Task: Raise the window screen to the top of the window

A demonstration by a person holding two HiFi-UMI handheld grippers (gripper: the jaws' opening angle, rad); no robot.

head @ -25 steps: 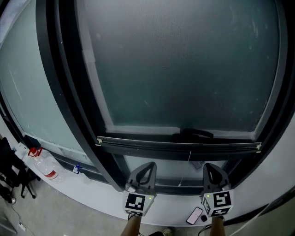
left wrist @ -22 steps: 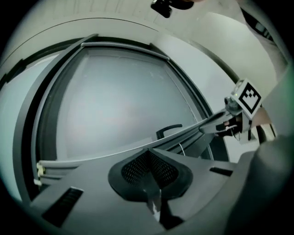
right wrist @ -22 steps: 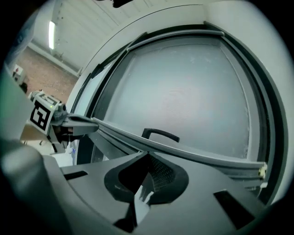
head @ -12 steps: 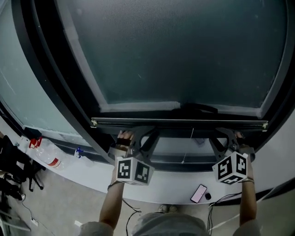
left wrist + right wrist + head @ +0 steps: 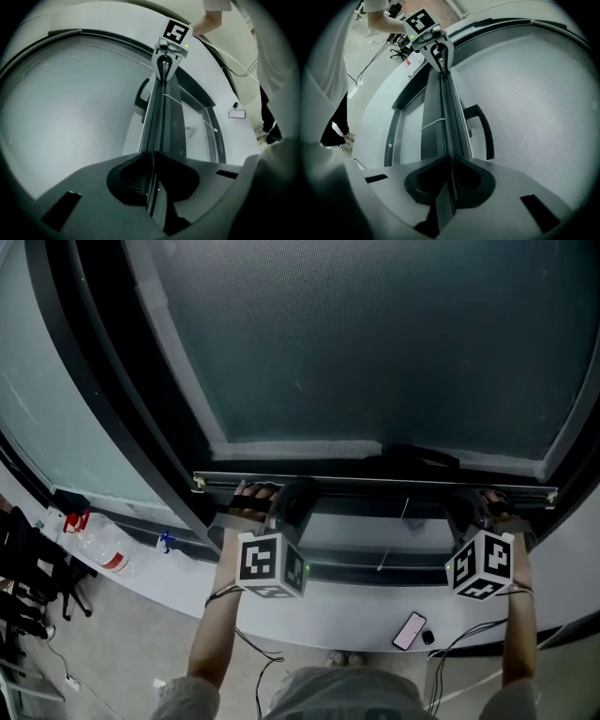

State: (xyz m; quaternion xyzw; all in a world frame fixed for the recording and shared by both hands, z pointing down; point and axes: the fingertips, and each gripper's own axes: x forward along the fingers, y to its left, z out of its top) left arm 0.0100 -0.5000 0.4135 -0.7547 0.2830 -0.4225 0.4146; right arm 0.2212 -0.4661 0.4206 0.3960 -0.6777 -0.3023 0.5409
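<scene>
The window screen's grey mesh [image 5: 375, 352] ends in a dark bottom bar [image 5: 375, 484] running left to right, with a black handle [image 5: 417, 454] at its middle. My left gripper [image 5: 289, 495] is rolled on its side and shut on the bar's thin lip near its left end; in the left gripper view my left gripper [image 5: 152, 152] has the lip [image 5: 157, 122] pinched between its jaws. My right gripper [image 5: 473, 507] holds the bar near its right end. In the right gripper view my right gripper [image 5: 450, 157] is closing, its jaws meeting on the lip [image 5: 449, 112].
A thin pull cord [image 5: 394, 540] hangs from the bar over the lower glass. A phone [image 5: 408, 631] lies on the white sill. A water bottle [image 5: 101, 554] and a small blue thing [image 5: 167, 542] stand at the left. The dark window frame [image 5: 103, 399] rises at the left.
Both grippers went from above the sill up to the screen's bottom bar, rolled onto their sides and closed on its lip. The bar sits slightly higher in the picture.
</scene>
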